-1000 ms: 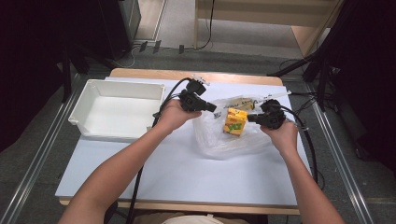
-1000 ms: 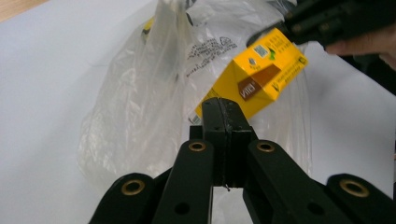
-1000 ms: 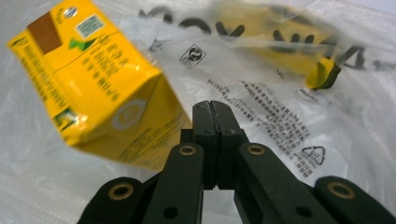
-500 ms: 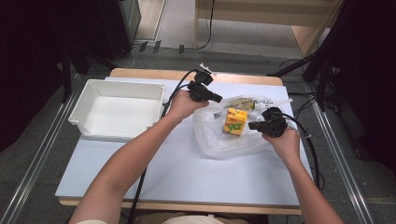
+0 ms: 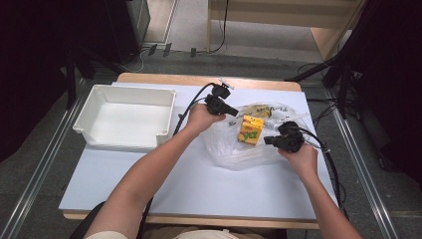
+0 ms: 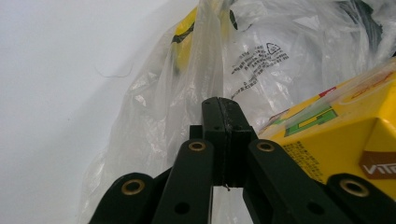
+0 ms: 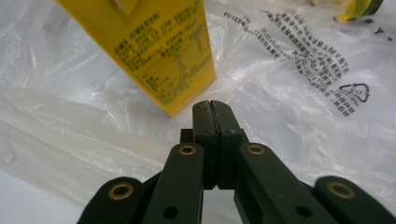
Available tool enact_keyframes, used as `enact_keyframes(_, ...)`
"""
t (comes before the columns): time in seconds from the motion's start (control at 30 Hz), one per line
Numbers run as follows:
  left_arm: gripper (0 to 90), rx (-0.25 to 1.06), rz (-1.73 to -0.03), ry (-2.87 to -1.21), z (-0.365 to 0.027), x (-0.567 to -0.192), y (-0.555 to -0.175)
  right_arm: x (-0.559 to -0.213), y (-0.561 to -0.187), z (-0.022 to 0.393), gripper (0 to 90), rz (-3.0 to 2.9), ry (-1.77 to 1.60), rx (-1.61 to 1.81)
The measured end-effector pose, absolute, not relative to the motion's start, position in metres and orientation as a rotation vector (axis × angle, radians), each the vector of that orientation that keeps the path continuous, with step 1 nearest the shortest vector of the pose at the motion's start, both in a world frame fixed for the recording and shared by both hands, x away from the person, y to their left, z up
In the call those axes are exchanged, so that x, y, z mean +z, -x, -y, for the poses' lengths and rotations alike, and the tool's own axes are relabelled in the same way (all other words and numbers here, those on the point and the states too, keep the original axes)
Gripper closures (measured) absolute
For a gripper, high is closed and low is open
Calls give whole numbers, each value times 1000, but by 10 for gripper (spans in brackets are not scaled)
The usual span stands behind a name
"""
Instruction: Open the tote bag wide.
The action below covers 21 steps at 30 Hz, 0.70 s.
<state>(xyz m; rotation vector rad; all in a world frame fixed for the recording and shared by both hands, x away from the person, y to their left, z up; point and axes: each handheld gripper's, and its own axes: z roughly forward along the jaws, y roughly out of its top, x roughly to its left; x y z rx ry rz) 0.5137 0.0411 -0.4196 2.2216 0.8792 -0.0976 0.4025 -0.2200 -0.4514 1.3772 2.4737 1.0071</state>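
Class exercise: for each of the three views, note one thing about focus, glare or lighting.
High view: even light on the table, dark surroundings, soft detail overall. Left gripper view: the table top washes out to near white, and the yellow carton is soft up close. Right gripper view: print on the plastic bag reads fairly sharp, while the near links of the jaws blur.

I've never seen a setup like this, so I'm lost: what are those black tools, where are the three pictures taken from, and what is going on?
A person holds a black two-jaw gripper in each hand. The high view looks down on the table; the other two come from cameras riding on the grippers. The left gripper is shut, pinching a fold of the clear plastic bag. The right gripper is shut too, at the bag's film beside the yellow drink carton; whether it grips the film is unclear. A white bin sits at the left.
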Motion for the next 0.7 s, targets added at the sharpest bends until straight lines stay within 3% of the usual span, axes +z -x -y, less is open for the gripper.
enact_keyframes(0.27, 900, -104, -831, -2247, -35, -433, -507, -461, -399, 218, 900, -2480, -1386, 997)
enact_keyframes(0.7, 900, -75, -944, -2263, -41, -464, -524, -470, -384, 222, 900, -2481, -1369, 1001)
